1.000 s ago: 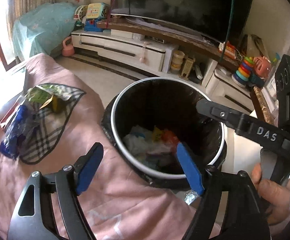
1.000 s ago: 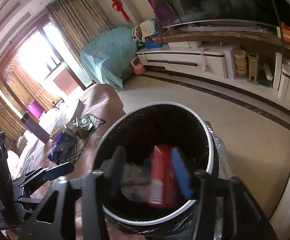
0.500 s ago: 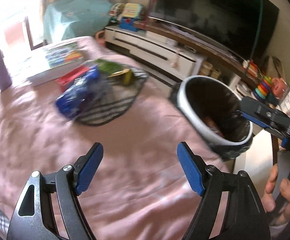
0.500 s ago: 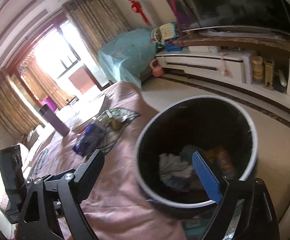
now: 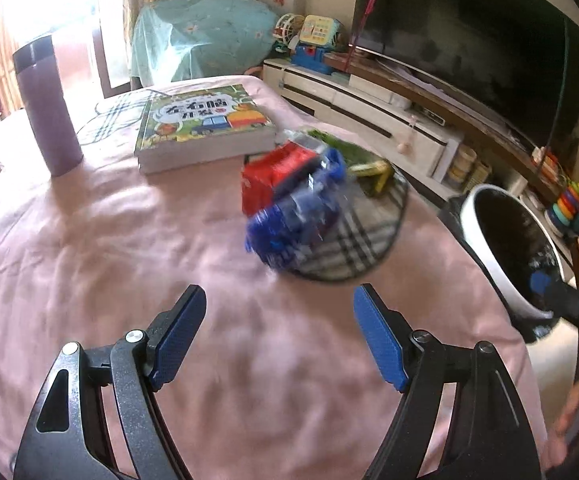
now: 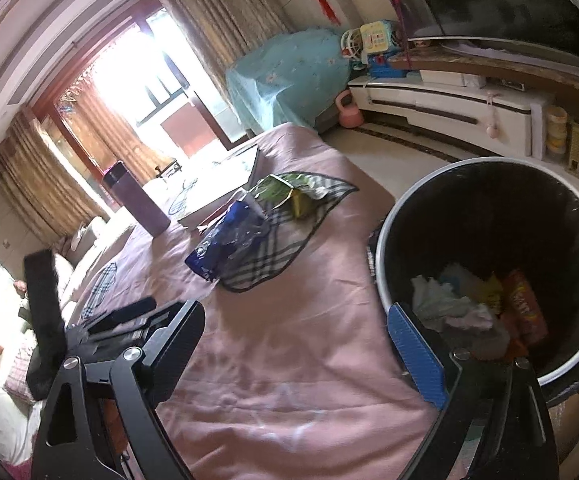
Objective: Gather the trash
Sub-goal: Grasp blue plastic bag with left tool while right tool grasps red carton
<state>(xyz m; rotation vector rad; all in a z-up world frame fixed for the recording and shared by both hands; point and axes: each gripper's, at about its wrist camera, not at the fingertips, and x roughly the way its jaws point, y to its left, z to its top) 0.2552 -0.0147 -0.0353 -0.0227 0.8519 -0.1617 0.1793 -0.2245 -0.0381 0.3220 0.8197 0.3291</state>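
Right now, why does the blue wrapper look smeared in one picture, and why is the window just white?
Left wrist view: motion blur smears the blue wrapper and the trash bin, while the book stays readable. Right wrist view: sharper overall, but the window is blown out by backlight; fisheye bends the curtains.

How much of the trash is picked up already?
Some is done: the trash bin already holds crumpled tissues and an orange wrapper. Nothing is in hand: the left gripper and right gripper are both open. Left on the table: the blue wrapper, the red packet and the green wrapper.
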